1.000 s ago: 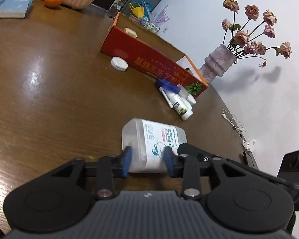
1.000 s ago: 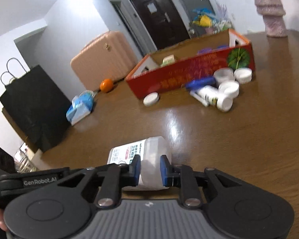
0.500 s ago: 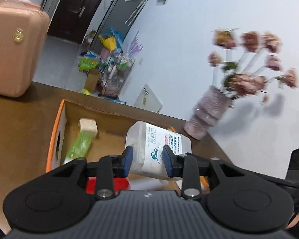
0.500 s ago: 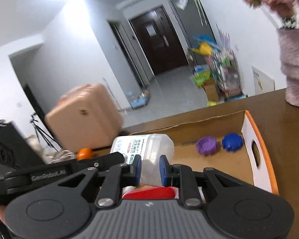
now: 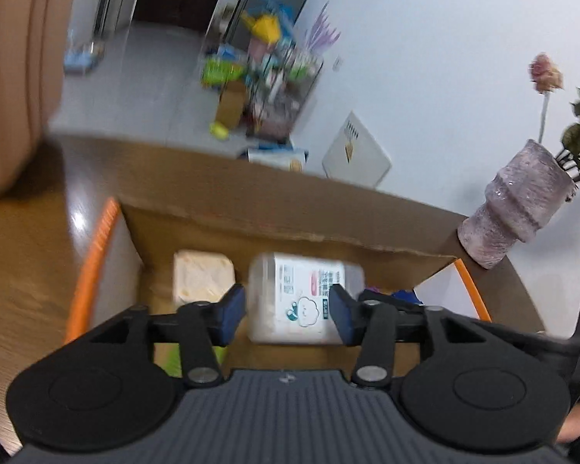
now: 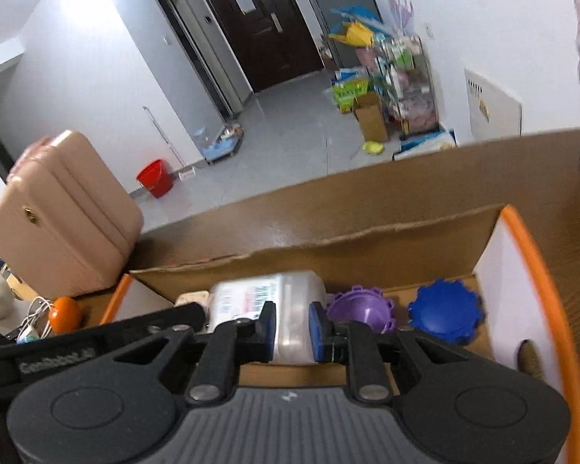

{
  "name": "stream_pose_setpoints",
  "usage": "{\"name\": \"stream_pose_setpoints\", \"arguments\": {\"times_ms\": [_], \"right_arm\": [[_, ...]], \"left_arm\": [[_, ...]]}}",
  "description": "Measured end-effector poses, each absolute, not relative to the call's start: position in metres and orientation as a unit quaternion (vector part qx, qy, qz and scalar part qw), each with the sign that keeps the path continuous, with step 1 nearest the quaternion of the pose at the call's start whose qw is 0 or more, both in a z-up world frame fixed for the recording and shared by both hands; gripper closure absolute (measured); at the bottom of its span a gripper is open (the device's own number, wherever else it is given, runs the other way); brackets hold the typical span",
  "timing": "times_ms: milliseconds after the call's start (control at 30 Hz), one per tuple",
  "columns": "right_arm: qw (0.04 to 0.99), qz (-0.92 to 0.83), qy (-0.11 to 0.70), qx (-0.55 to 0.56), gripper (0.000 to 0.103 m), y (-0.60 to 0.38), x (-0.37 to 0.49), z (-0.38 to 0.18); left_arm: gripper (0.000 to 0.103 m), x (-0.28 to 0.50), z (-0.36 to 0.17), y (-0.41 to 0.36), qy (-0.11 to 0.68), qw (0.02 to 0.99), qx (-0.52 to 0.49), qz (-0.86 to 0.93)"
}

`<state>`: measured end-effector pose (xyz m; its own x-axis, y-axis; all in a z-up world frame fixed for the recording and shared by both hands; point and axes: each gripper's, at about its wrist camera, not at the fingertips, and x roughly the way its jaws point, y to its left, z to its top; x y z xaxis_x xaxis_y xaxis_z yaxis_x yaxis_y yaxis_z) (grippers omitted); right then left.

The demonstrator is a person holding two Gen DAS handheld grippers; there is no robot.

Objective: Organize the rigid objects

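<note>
A translucent white bottle [image 5: 301, 297] with a printed label is held by both grippers over the open cardboard box [image 5: 274, 208]. My left gripper [image 5: 288, 311] has its blue pads on the bottle's two sides. My right gripper [image 6: 292, 330] is shut on the same bottle [image 6: 286, 309] from the other end. The bottle hangs low inside the orange-rimmed box [image 6: 367, 236]. Whether it touches the box floor is hidden.
In the box lie a cream block [image 5: 203, 278], a purple lid [image 6: 361, 311] and a blue lid [image 6: 446, 315]. A purple vase [image 5: 514, 212] with flowers stands right of the box. An orange [image 6: 63, 313] and a pink suitcase [image 6: 58, 216] are at the left.
Both grippers carried the bottle from the table up over the box and have lowered it inside. The box's inner walls now surround the bottle.
</note>
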<state>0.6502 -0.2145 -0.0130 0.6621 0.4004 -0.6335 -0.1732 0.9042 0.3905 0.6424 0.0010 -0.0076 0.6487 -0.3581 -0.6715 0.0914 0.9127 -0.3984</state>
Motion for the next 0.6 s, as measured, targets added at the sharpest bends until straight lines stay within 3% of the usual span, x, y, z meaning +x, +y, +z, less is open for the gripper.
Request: {"name": "stream_pose_setpoints", "arguments": {"times_ms": [33, 133, 300, 433, 500, 600], "right_arm": [[0.902, 0.165, 0.373, 0.141, 0.082, -0.217, 0.643, -0.006], [0.910, 0.166, 0.359, 0.123, 0.076, -0.230, 0.614, 0.021], [0.929, 0.160, 0.328, 0.058, 0.060, -0.255, 0.542, 0.073], [0.942, 0.155, 0.298, 0.002, 0.053, -0.260, 0.469, 0.097], [0.950, 0.152, 0.272, -0.021, 0.044, -0.260, 0.432, 0.103], [0.960, 0.152, 0.233, -0.034, 0.042, -0.259, 0.375, 0.101]], "left_arm": [[0.052, 0.635, -0.001, 0.001, 0.389, 0.900, -0.154, -0.125], [0.036, 0.613, 0.020, 0.011, 0.367, 0.913, -0.130, -0.123], [0.024, 0.543, 0.067, 0.022, 0.327, 0.936, -0.051, -0.120], [0.019, 0.478, 0.095, 0.032, 0.300, 0.948, -0.008, -0.106], [0.012, 0.438, 0.104, 0.036, 0.284, 0.955, 0.013, -0.084], [0.006, 0.376, 0.109, 0.041, 0.250, 0.965, 0.029, -0.069]]}}
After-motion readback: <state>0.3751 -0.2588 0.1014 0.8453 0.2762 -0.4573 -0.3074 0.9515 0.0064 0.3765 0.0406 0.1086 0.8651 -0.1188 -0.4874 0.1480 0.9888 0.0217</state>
